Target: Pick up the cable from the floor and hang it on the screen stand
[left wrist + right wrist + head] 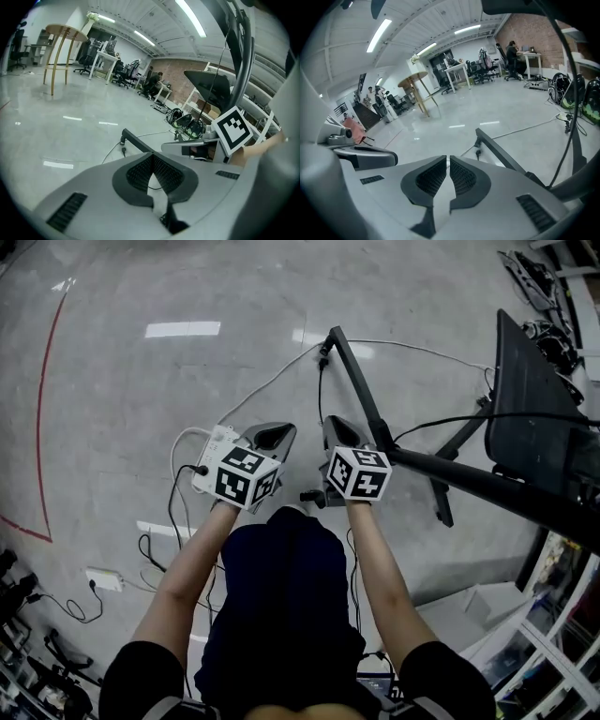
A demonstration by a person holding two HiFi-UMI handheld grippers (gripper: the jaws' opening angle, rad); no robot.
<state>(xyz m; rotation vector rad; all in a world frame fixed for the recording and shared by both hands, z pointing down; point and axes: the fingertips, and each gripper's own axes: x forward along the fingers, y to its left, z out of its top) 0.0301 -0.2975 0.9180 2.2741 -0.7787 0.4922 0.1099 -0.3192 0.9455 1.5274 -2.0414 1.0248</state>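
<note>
Where it reaches the right edge, the screen stand [469, 481] is cut off.

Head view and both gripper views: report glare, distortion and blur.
Head view: white glare patches on the glossy grey floor; the red floor line bows with lens distortion. Left gripper view: black rounded corners, background sharp. Right gripper view: the long ceiling strip light is blown out.

Black stand [359, 390] is upright, legs spread on the floor. Thin black cable [319, 395] lies by one leg's tip.
</note>
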